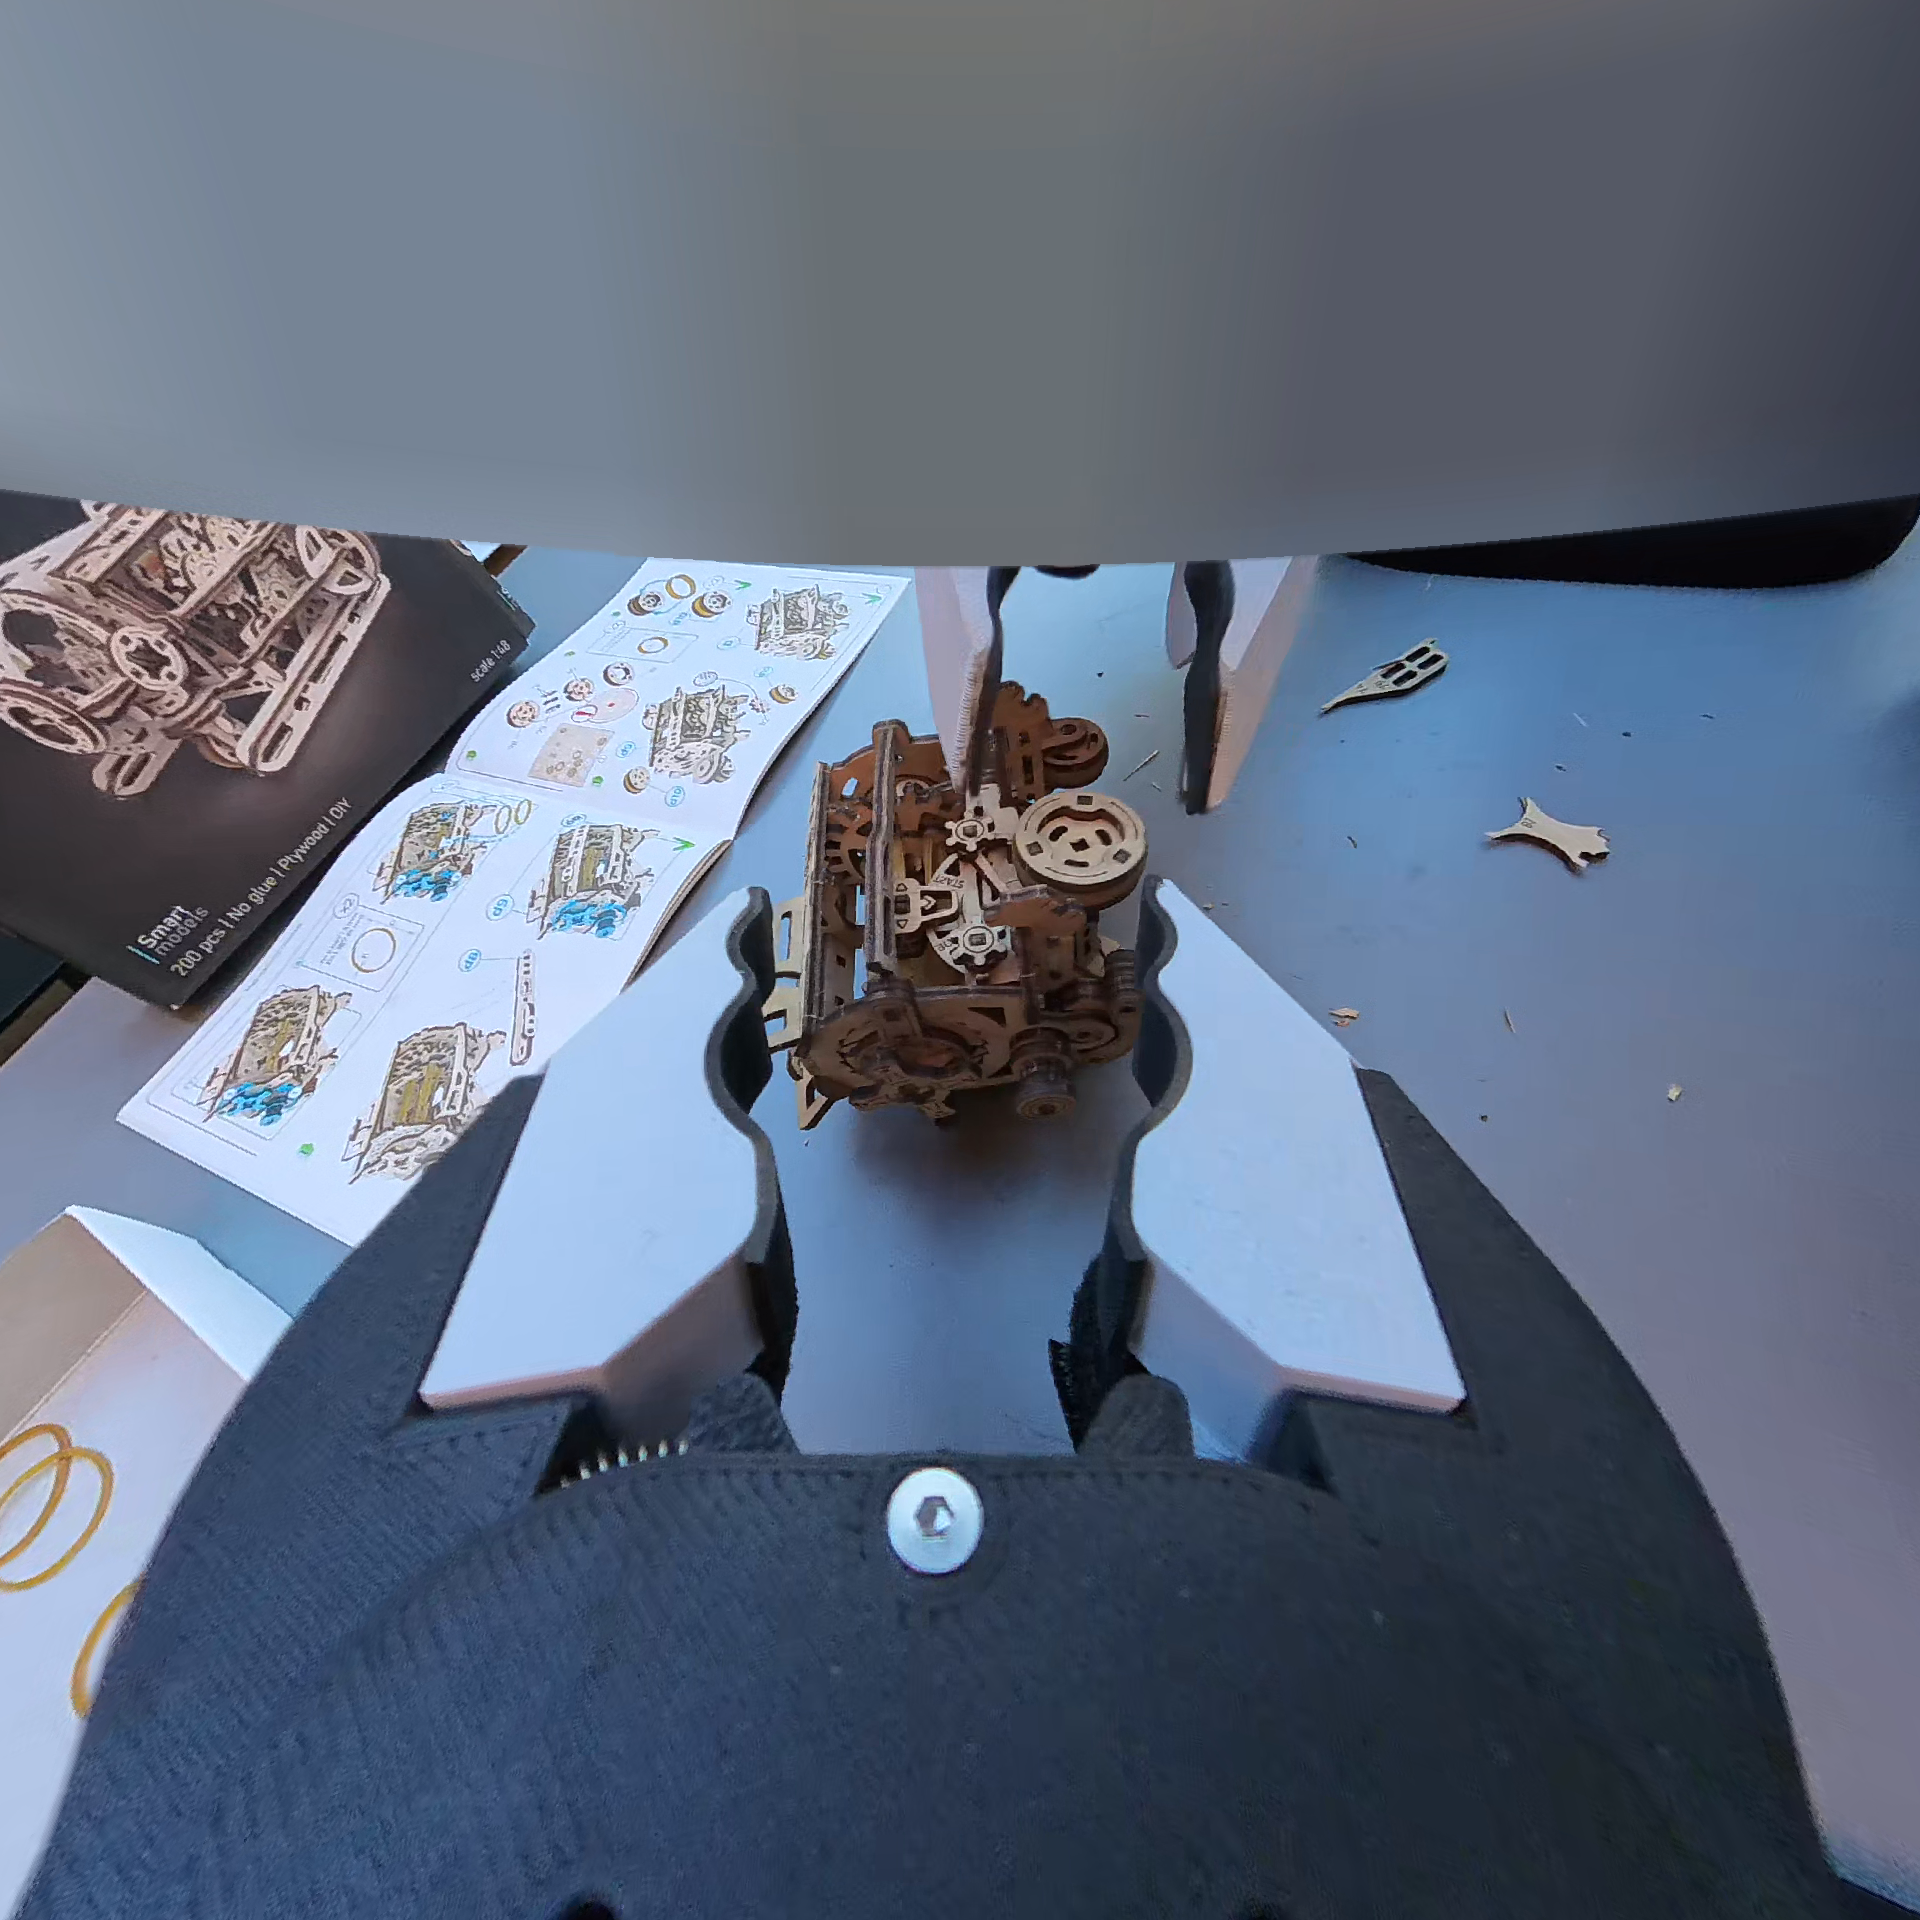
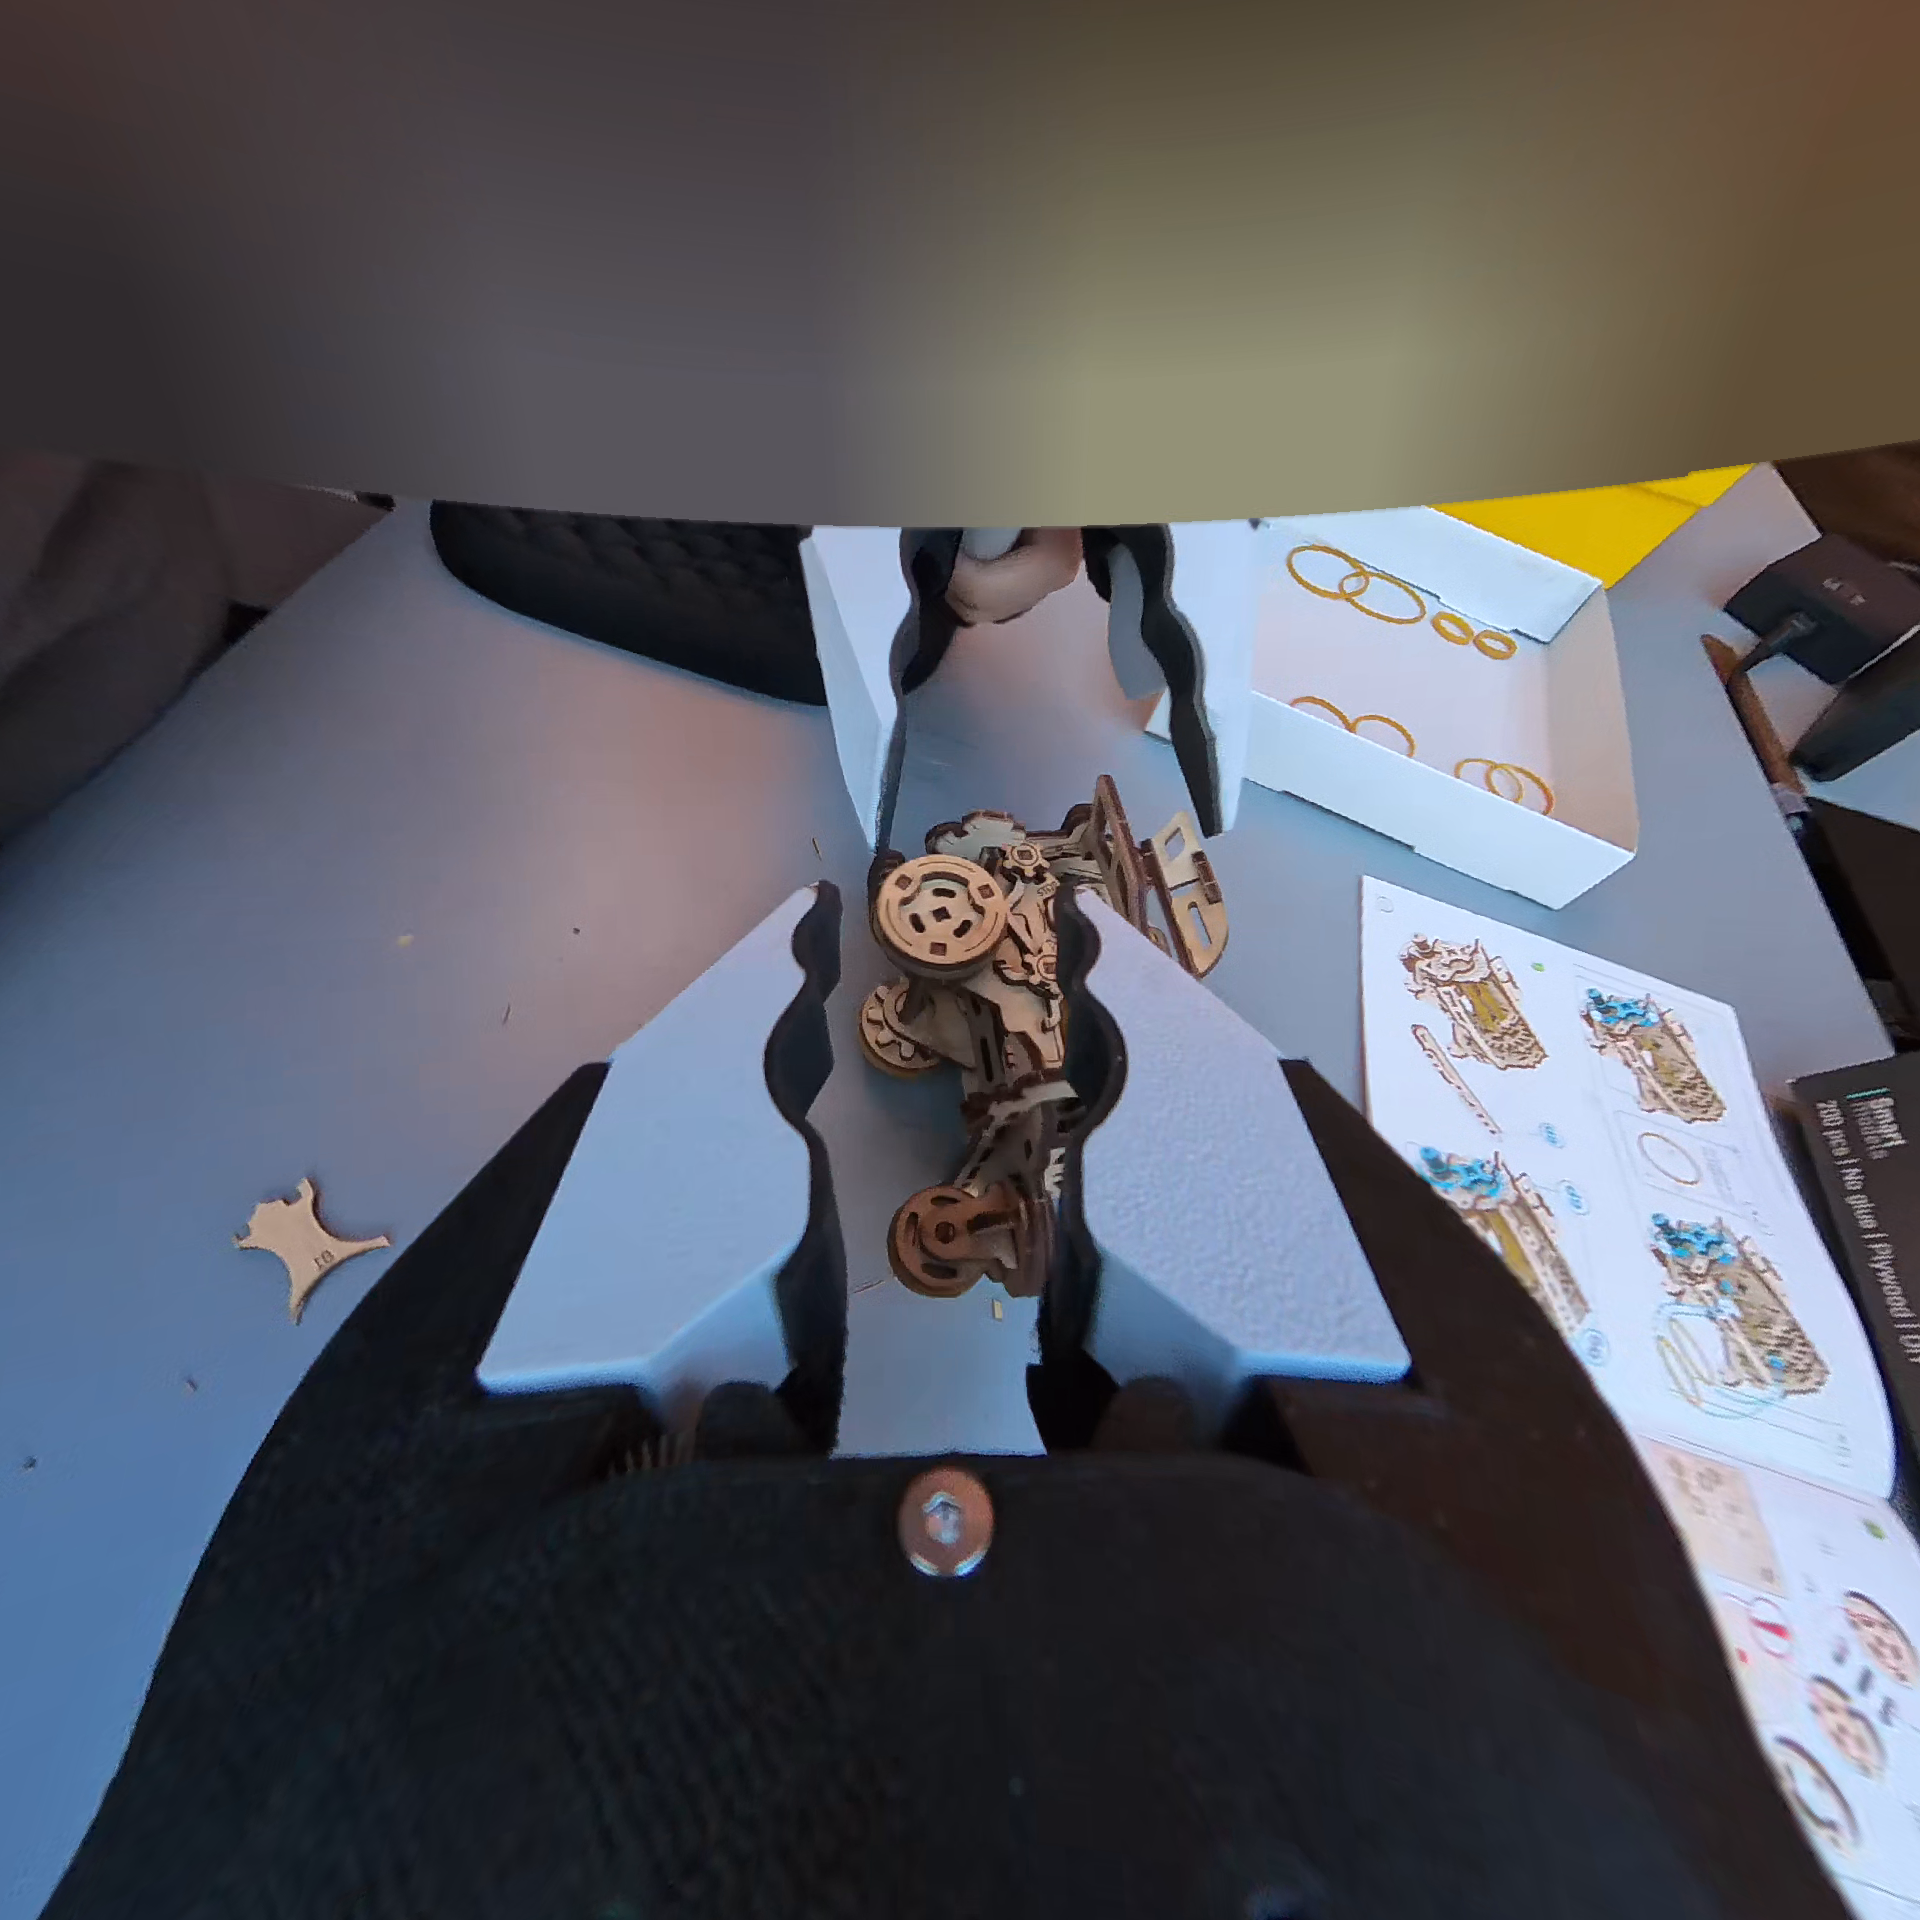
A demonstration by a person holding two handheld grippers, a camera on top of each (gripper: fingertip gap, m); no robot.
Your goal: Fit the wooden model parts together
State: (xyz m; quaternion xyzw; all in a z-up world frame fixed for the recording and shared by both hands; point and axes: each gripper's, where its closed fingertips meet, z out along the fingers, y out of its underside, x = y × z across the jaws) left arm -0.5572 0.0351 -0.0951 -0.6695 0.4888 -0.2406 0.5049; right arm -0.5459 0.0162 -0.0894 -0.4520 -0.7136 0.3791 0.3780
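Observation:
The wooden model (image 1: 966, 935), a brown assembly of gears and wheels, lies on the grey table (image 1: 1558, 1143). My left gripper (image 1: 956, 902) is open, and its fingertips flank the model's near end, close to both sides. My right gripper (image 1: 1086, 769) comes from the far side, open; one finger (image 1: 966, 717) touches the model's top and the other stands apart from it. In the right wrist view the model (image 2: 977, 1039) lies between the fingers of my right gripper (image 2: 945, 902), against the right pad (image 2: 1086, 1039). The left gripper (image 2: 1044, 831) straddles its far end.
A black kit box (image 1: 208, 727) and an open instruction booklet (image 1: 520, 883) lie to the left of the model. A white box with rubber bands (image 2: 1434, 707) is nearby. Loose wood scraps (image 1: 1548, 831) (image 1: 1387, 670) (image 2: 307, 1242) lie on the table. A black object (image 2: 623, 603) sits at the table edge. It is some 15 cm from my left tips to the black object (image 2: 623, 603).

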